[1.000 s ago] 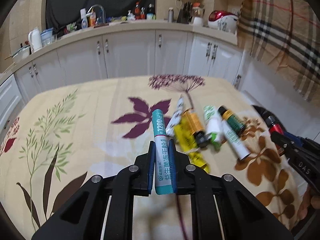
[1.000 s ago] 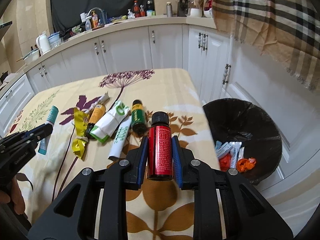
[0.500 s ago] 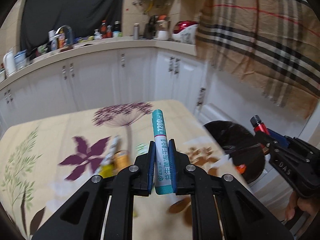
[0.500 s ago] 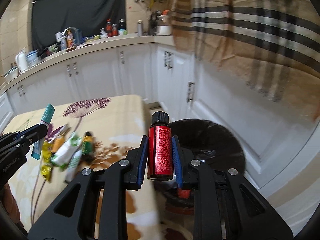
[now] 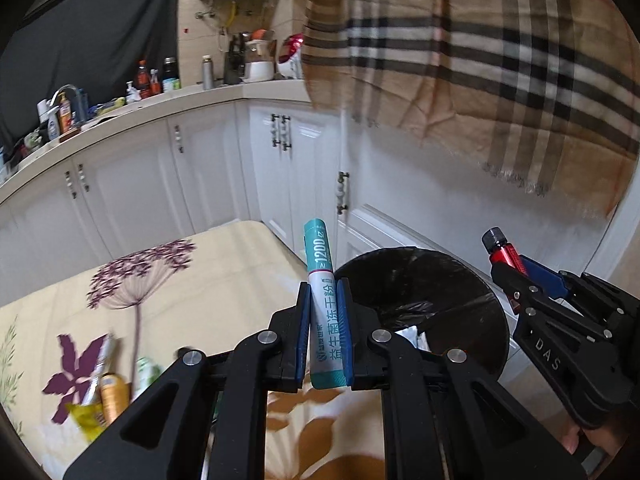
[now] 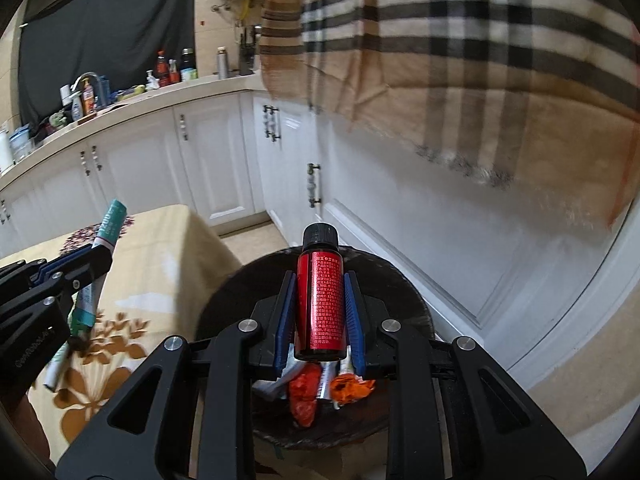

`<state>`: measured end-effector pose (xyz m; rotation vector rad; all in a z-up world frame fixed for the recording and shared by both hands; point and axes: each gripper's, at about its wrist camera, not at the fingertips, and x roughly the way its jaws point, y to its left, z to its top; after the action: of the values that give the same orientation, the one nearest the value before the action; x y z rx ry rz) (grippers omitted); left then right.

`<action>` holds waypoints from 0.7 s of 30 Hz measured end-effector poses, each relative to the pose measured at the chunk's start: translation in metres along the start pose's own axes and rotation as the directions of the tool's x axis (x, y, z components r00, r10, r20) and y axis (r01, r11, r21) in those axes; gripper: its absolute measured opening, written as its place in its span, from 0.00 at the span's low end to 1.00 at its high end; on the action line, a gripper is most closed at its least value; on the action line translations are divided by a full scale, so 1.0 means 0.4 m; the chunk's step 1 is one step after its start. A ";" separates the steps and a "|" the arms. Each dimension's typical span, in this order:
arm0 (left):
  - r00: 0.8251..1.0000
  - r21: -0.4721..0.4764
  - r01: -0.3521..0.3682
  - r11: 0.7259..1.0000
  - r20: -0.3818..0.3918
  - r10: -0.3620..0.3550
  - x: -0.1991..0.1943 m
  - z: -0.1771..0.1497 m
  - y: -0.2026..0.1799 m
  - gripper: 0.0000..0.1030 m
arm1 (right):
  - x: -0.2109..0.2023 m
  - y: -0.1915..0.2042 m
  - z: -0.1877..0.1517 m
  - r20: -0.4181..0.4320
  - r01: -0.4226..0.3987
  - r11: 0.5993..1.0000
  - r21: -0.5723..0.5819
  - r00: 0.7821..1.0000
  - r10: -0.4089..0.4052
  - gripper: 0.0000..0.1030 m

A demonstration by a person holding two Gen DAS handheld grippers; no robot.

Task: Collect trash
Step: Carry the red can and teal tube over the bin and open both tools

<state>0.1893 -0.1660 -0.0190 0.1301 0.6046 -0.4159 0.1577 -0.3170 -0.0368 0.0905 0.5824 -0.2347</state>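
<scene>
Red bottle (image 6: 320, 300) clamped upright in right tool (image 6: 320, 320) above bin (image 6: 224, 300).

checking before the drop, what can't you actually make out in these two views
- Left wrist view: the trash left on the table is blurred; the wrappers can't be identified, and the left gripper on the teal tube hides some.
- Right wrist view: the right gripper and red bottle cover much of the bin.
- Both views: counter bottles too small to read.
</scene>
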 end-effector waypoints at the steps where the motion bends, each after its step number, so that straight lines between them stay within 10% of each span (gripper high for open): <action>1: 1.000 0.005 0.003 1.000 -0.007 -0.003 0.016 0.002 -0.010 0.14 | 0.008 -0.007 -0.003 -0.003 0.004 1.000 0.004 1.000 -0.004 0.22; 12: 0.999 0.050 -0.002 0.999 -0.054 0.005 0.133 0.019 -0.080 0.15 | 0.103 -0.076 -0.012 -0.019 0.034 0.998 0.057 0.999 -0.033 0.25; 21: 0.998 0.044 -0.007 0.999 -0.063 0.010 0.157 0.032 -0.091 0.42 | 0.110 -0.086 -0.020 -0.025 0.053 0.996 0.072 0.998 -0.051 0.34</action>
<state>0.2277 -0.2235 -0.0447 0.1881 0.6575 -0.4181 0.1807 -0.3578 -0.0685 0.1487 0.6002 -0.3059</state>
